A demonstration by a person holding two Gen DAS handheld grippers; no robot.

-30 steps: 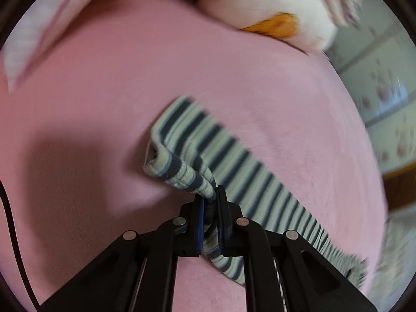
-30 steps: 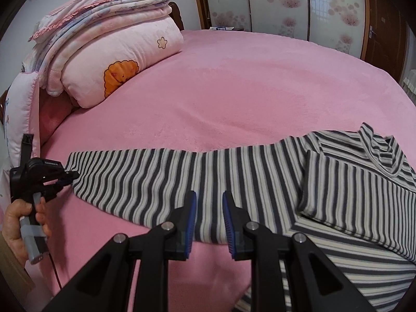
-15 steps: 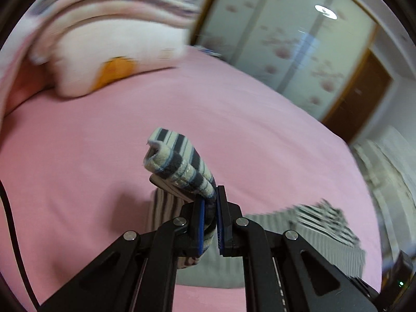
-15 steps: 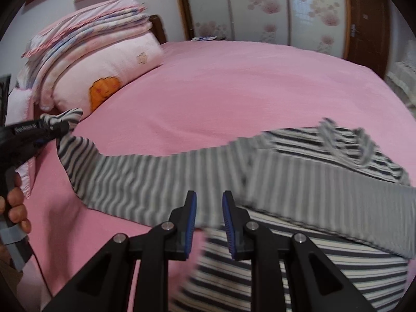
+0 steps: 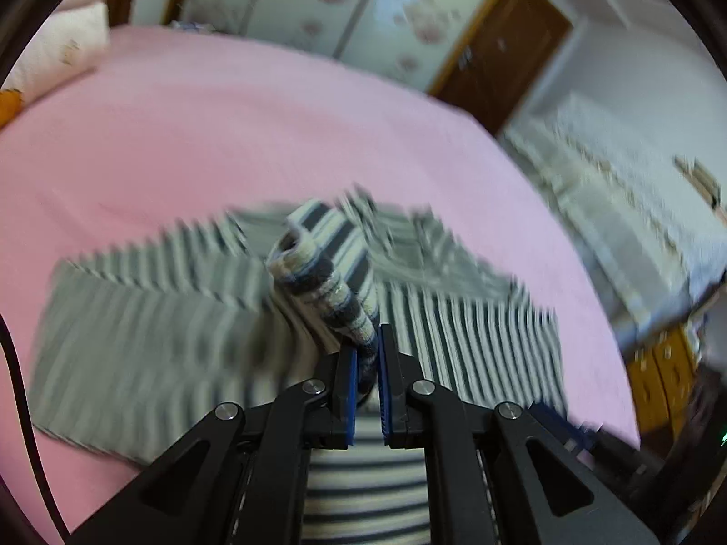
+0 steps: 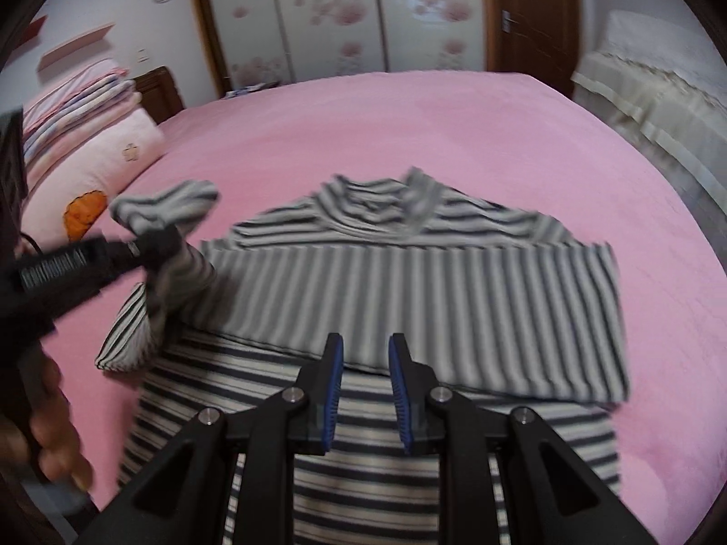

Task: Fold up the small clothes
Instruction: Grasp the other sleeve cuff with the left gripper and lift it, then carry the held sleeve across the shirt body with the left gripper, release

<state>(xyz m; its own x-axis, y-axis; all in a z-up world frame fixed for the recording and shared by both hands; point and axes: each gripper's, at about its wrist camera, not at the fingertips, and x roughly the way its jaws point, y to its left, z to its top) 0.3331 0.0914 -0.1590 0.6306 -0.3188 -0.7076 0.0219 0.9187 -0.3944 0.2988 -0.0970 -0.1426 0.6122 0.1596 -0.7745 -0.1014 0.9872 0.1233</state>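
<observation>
Left wrist view: the sleeve cuff [image 5: 318, 281] is clamped by the left gripper [image 5: 365, 363]; the striped top [image 6: 409, 290] is laid flat, collar towards the far wardrobe [image 6: 336, 13]. The right gripper [image 6: 363, 390] is held apart and empty over the pink bed [image 6: 409, 122].

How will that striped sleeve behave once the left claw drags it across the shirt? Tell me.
Likely floppy: the striped sleeve sags and bunches below the left claw pinching its cuff. Probably light, since one pinch lifts it. It may drape unevenly over the shirt, wrinkling rather than lying flat.
</observation>
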